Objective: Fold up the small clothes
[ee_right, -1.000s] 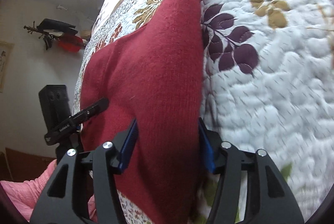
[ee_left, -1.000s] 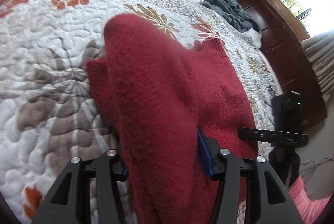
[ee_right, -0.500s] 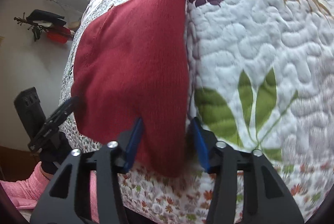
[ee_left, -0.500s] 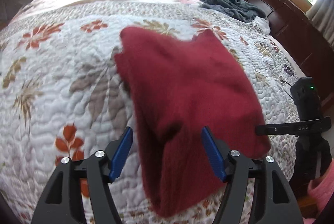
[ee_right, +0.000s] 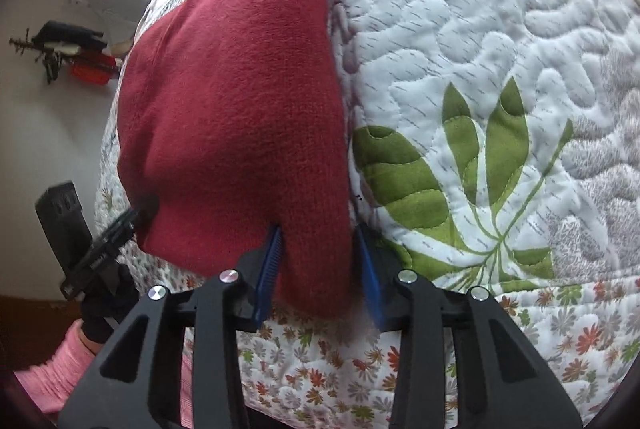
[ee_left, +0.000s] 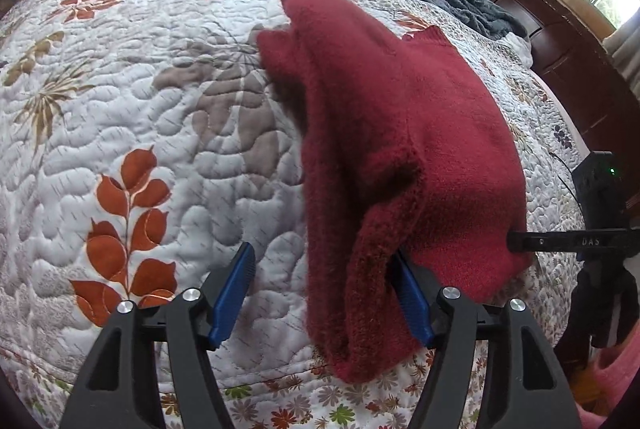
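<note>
A red knit sweater [ee_left: 400, 133] lay on a bed covered by a white quilt [ee_left: 120, 101] stitched with orange, brown and green leaves, its near end hanging just past the front edge of the mattress. In the left wrist view the sweater filled the centre and right of the frame, a thick fold of it running from the upper middle down to the bottom centre. The left gripper [ee_left: 326, 289] stood with its blue-padded fingers [ee_left: 234, 289] wide apart; the fold lay between them close against the right-hand pad, with bare quilt showing between the fabric and the left-hand pad, so nothing was pinched. In the right wrist view the sweater [ee_right: 240, 101] occupied the left centre of the frame, tapering toward the top, beside a large green leaf print at right. The right gripper [ee_right: 320, 269] had its fingers [ee_right: 268, 269] partly apart, with the sweater's lower corner sitting between them; the pads stood just beside the cloth, and whether they pressed on it could not be told. A grey blanket [ee_left: 464, 3] lay bunched at the upper right of the left view near a dark wooden dresser [ee_left: 568, 41]. A pink sleeve [ee_right: 60, 365] showed at the lower left of the right view.
</note>
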Demonstrator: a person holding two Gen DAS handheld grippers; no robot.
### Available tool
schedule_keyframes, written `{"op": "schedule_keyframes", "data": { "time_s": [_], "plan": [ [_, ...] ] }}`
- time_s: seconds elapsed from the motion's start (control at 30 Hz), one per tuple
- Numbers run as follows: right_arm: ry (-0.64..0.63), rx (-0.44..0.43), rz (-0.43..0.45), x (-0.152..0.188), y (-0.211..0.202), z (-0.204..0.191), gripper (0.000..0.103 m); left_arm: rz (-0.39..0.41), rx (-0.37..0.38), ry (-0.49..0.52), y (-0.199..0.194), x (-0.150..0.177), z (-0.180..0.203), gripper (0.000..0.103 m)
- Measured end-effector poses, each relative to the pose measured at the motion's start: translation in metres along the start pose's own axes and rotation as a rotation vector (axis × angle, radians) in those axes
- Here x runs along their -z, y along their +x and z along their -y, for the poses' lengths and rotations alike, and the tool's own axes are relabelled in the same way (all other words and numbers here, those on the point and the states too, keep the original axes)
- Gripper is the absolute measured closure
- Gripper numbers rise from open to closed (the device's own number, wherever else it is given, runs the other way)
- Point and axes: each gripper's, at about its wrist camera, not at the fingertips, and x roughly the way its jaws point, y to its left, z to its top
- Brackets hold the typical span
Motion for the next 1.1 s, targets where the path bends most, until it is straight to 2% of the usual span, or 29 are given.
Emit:
{"op": "schedule_keyframes", "data": {
  "time_s": [0.1,0.17,0.23,0.3,0.33,0.43,0.5,0.67,0.83,1.1],
  "plan": [
    [0.003,0.019,0.033,0.004,-0.013,-0.003,0.054,-0.005,-0.011,-0.007,-0.007,-0.001,0.003,0.035],
    [-0.026,0.055,0.063,0.01,-0.024,-0.007,0.032,-0.002,-0.028,0.002,-0.015,-0.001,0.008,0.035],
    [-0.058,0.105,0.095,0.015,-0.034,-0.017,0.025,-0.012,-0.075,0.034,-0.025,0.002,0.017,0.034],
    [-0.082,0.137,0.114,0.022,-0.041,-0.026,0.021,-0.018,-0.097,0.052,-0.034,0.005,0.025,0.028],
    [-0.085,0.154,0.118,0.024,-0.044,-0.028,0.015,0.007,-0.135,0.07,-0.04,0.007,0.028,0.025],
    [-0.108,0.228,0.141,0.032,-0.051,-0.037,0.013,0.029,-0.155,0.08,-0.055,0.012,0.039,0.021],
    [-0.126,0.308,0.147,0.041,-0.055,-0.043,0.013,0.039,-0.172,0.075,-0.063,0.015,0.044,0.014],
    [-0.164,0.4,0.174,0.059,-0.065,-0.055,0.012,0.048,-0.218,0.059,-0.078,0.02,0.053,0.012],
    [-0.186,0.437,0.196,0.074,-0.078,-0.062,0.011,0.057,-0.265,0.046,-0.091,0.025,0.058,0.009],
    [-0.177,0.461,0.218,0.092,-0.093,-0.083,0.008,0.047,-0.339,0.005,-0.11,0.036,0.06,0.008]
  ]
}}
